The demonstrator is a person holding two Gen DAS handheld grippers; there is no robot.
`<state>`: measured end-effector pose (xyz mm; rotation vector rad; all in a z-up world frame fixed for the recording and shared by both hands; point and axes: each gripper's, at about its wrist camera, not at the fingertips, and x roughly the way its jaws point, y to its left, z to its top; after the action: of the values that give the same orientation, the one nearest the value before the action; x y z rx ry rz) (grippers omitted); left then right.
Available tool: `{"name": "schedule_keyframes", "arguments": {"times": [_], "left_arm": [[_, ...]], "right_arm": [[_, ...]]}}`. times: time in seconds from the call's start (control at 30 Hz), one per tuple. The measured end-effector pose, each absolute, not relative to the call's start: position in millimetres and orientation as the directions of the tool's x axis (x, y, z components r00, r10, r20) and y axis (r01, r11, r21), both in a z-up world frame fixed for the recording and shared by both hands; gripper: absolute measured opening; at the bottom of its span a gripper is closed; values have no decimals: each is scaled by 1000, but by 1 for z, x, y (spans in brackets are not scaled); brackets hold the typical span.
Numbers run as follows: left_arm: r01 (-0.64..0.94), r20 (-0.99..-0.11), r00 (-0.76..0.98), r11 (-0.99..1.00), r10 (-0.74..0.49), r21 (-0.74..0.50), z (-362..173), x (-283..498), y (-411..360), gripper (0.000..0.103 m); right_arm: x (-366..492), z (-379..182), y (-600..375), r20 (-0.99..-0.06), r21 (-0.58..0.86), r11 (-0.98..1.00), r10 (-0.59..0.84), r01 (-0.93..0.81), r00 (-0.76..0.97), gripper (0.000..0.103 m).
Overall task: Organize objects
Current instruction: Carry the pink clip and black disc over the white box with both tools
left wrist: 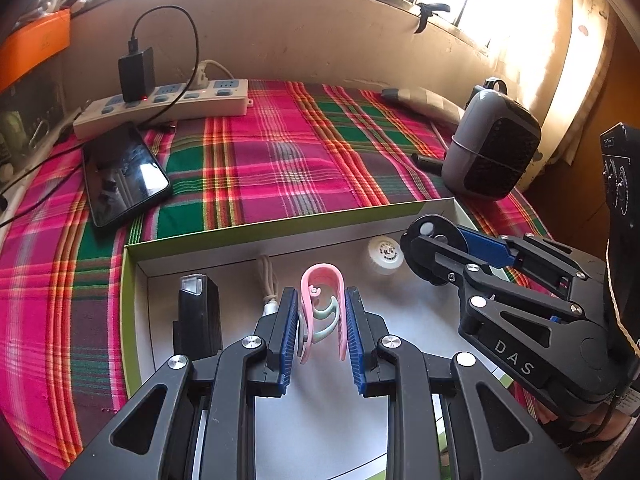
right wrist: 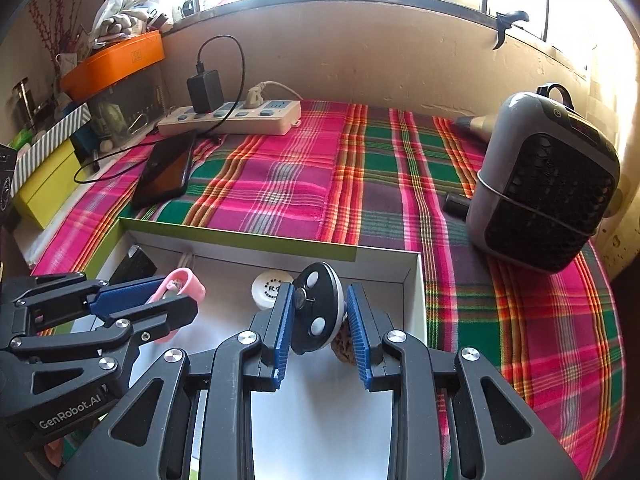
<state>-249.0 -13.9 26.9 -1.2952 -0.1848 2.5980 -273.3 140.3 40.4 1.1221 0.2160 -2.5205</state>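
A shallow white box with a green rim (left wrist: 280, 227) lies on the plaid cloth; it also shows in the right wrist view (right wrist: 240, 236). My left gripper (left wrist: 322, 300) is shut on a pink clip (left wrist: 324, 280) over the box floor. My right gripper (right wrist: 320, 304) is shut on a black round disc (right wrist: 316, 312), held above the box's right part; that gripper shows in the left wrist view (left wrist: 432, 248). In the box lie a black block (left wrist: 198, 312), a beige cord (left wrist: 269, 280) and a white round cap (left wrist: 383, 254). A brown thing (right wrist: 342, 346) sits under the disc.
A phone (left wrist: 124, 172) on a charging cable lies at the left, behind it a power strip (left wrist: 168, 106) with a black charger (left wrist: 136, 72). A grey speaker-like device (right wrist: 544, 184) stands at the right. An orange box (right wrist: 116, 64) and clutter sit at the far left.
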Motion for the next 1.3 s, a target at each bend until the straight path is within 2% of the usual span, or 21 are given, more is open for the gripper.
{"name": "schedule_keyframes", "arguments": {"times": [0.17,1.3], "left_arm": [[-143,-778,-573,-966,257,-214,23,-252,-13,21],[-124,-787,-572,-972,233,-198,22,-256,-12,22]], "right_arm": [[-271,40,134,-743,-42,-915,-241,402,-625,28],[-275,40,130,-760,-58,-917,-216,395,-614,29]]}}
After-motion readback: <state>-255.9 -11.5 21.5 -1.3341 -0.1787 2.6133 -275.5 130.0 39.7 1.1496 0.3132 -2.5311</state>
